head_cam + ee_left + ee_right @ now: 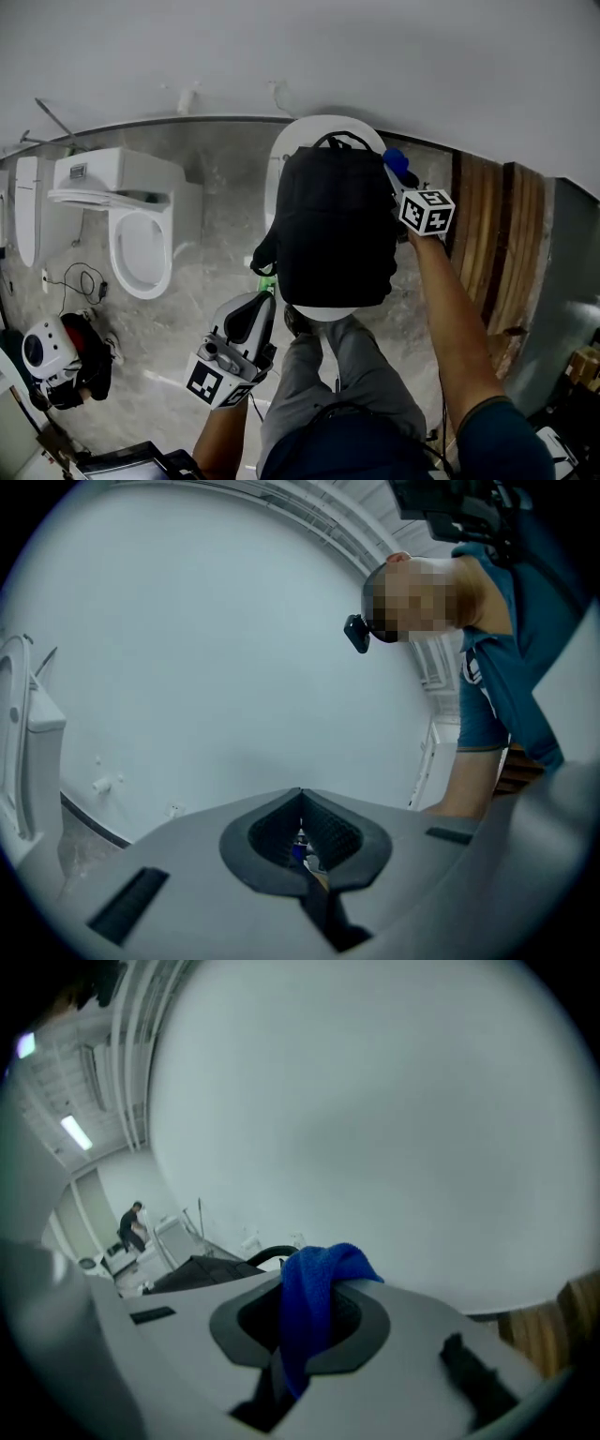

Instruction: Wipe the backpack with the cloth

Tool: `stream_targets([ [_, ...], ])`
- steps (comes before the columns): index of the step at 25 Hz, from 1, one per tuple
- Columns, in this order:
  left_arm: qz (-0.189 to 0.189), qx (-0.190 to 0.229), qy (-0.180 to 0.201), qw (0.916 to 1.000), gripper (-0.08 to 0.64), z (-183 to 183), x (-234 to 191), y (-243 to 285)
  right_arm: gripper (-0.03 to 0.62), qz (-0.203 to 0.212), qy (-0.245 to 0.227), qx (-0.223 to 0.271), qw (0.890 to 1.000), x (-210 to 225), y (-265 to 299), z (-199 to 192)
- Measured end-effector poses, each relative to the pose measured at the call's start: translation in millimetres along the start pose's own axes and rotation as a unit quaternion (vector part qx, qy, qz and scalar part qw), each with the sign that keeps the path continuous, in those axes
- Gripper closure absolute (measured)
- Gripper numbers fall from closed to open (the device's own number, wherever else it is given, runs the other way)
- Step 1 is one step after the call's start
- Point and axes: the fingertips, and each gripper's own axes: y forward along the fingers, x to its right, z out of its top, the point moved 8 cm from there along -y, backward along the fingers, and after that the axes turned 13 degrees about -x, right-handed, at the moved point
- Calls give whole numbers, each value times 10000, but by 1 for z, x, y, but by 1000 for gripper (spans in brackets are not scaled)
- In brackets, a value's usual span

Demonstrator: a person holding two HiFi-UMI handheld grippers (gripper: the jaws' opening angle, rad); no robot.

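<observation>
Our right claw (309, 1314) has its jaws pressed together on the blue cloth (319, 1274). The cloth is folded between them, rises above their tips and also hangs down a little below them. In the head view this claw is at the upper right corner of the black backpack (337, 225), so the backpack lies just to the left of it and below it. We cannot tell if the cloth touches the fabric. In the right gripper view the top of the backpack and its handle are seen just past the left jaw. The backpack lies flat on a white round surface (323, 129), with its handle on the side far from us. Our left claw (302, 834) has its jaws almost fully together, with only a thin slit between them, and it holds nothing. It is near the lower left corner of the backpack and apart from it, and it points up toward the plain wall (206, 649). A white toilet (141, 239) stands well to the left of this claw.
</observation>
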Motion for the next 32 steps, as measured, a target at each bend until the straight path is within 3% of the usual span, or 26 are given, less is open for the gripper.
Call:
stream_targets([
  [3,54,90,-115,9999,557,-2,-1,-2,563,-73,-869,-621,9942,-8,25,22],
  [6,144,174,-168,9996,557,-4,-2,-4,563,-96,-1709,-939,9807,-26,43,42],
  [9,234,169,-177,9994,557,-5,-4,-7,563,608,-2018,-1077,9716,-70,72,59],
  [12,331,176,-201,9991,557,-6,-6,-11,563,1404,-2192,-1417,9551,-133,106,61],
  [15,423,244,-218,9986,557,-8,-14,-20,563,1337,-2861,-1528,9364,-187,127,66],
  [16,453,271,-227,9983,557,-9,-15,-23,563,1200,-3358,-1656,9195,-202,130,65],
  [17,485,293,-241,9981,557,-11,-16,-25,563,1065,-3956,-1818,8939,-216,131,62],
  [18,520,311,-262,9978,557,-13,-16,-28,563,979,-4578,-1988,8610,-230,131,57],
  [21,616,362,-367,9968,557,-16,-21,-37,563,1109,-6180,-2492,7373,-277,128,30],
  [24,652,374,-387,9964,557,-15,-26,-44,563,1487,-7165,-3030,6105,-320,120,-28],
  [25,661,384,-381,9963,557,-14,-26,-47,563,1577,-7379,-3165,5749,-330,115,-50],
  [26,668,399,-372,9963,557,-14,-27,-49,563,1692,-7492,-3288,5495,-338,110,-72],
  [30,697,460,-368,9958,557,-14,-31,-58,563,2048,-7665,-3717,4821,-360,82,-146],
  [31,704,460,-372,9958,557,-14,-32,-60,563,2100,-7697,-3740,4728,-365,75,-159],
  [32,712,453,-375,9957,557,-15,-33,-61,563,2180,-7675,-3753,4718,-369,67,-170],
])
